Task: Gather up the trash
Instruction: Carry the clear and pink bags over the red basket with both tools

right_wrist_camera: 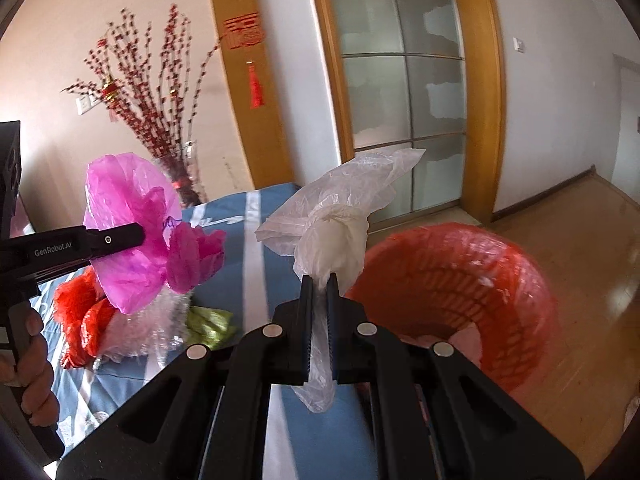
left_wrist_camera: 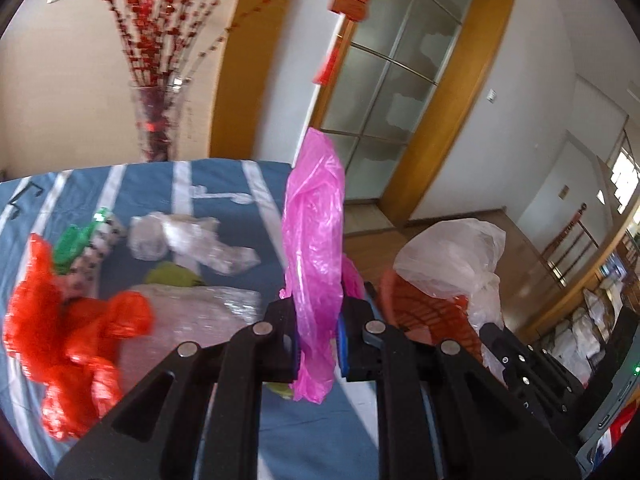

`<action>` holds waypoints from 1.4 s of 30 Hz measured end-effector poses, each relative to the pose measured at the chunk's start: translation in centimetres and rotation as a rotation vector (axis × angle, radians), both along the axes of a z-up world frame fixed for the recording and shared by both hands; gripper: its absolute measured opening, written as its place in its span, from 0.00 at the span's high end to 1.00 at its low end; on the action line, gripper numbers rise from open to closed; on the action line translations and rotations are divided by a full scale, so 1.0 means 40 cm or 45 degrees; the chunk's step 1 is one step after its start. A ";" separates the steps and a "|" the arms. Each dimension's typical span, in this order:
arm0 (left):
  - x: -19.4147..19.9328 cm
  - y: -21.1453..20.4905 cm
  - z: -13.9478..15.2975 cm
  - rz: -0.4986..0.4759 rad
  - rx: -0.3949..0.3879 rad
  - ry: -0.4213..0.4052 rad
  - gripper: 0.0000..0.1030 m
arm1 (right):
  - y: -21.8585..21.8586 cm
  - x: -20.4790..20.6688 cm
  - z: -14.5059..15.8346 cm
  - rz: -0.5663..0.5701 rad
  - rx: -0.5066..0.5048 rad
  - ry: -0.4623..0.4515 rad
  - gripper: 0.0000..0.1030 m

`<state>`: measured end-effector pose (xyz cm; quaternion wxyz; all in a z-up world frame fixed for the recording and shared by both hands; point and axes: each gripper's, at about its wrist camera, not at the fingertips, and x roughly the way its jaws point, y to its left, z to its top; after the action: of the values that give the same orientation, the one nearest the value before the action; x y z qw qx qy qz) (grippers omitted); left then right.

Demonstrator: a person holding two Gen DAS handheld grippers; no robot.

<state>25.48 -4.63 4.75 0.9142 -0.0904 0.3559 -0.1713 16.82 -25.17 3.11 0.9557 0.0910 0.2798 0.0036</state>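
Between the left gripper's (left_wrist_camera: 318, 328) fingers: one pink plastic bag (left_wrist_camera: 314, 248), clamped and standing up above the tips, a tail hanging below. From the right wrist view the same bag (right_wrist_camera: 132, 232) is seen held above the bench (right_wrist_camera: 256, 248), which is covered in blue cloth with white stripes. Writing legible on the left gripper's side: "GenRobot.AI". A person's hand (right_wrist_camera: 34, 364) grips its handle.

Between the right gripper's (right_wrist_camera: 319, 296) fingers: one knotted clear-white plastic bag (right_wrist_camera: 332, 236), pinched tight, held up beside the basket's rim.

Beside the bench's right edge, on the wooden floor: one red-orange mesh waste basket (right_wrist_camera: 460, 280) with a thin plastic liner; pale scraps lie inside, kind unclear.

Loose trash lying on the bench:
- one crumpled red plastic bag (left_wrist_camera: 68, 328), possibly more than one piece, as the view is blurred;
- one clear crumpled plastic wrap (left_wrist_camera: 192, 244);
- one larger sheet of bubble-textured clear wrap (left_wrist_camera: 192, 316);
- one yellow-green crumpled item (left_wrist_camera: 174, 276);
- one green-and-white printed wrapper (left_wrist_camera: 88, 244), print unreadable.

Behind the bench: one glass vase (right_wrist_camera: 184, 176) of red-berried branches; one red paper cutting (right_wrist_camera: 242, 32) and one red tassel (right_wrist_camera: 255, 88) on the wall.
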 end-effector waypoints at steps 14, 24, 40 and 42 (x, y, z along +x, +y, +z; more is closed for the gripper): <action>0.023 -0.163 -0.043 -0.139 -0.041 0.063 0.86 | -0.129 -0.036 -0.030 -0.140 0.021 0.020 0.93; 0.034 -0.249 -0.072 -0.215 -0.051 0.100 0.86 | -0.184 -0.044 -0.057 -0.197 0.044 0.042 0.93; 0.057 -0.349 -0.116 -0.303 -0.080 0.142 0.86 | -0.272 -0.048 -0.080 -0.274 0.072 0.054 0.93; 0.060 -0.361 -0.121 -0.310 -0.087 0.147 0.85 | -0.282 -0.045 -0.083 -0.281 0.077 0.052 0.93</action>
<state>27.86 -19.07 -0.09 0.8611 -0.0872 0.4100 -0.2876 15.00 -36.45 -0.20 0.9412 0.1499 0.2874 -0.0951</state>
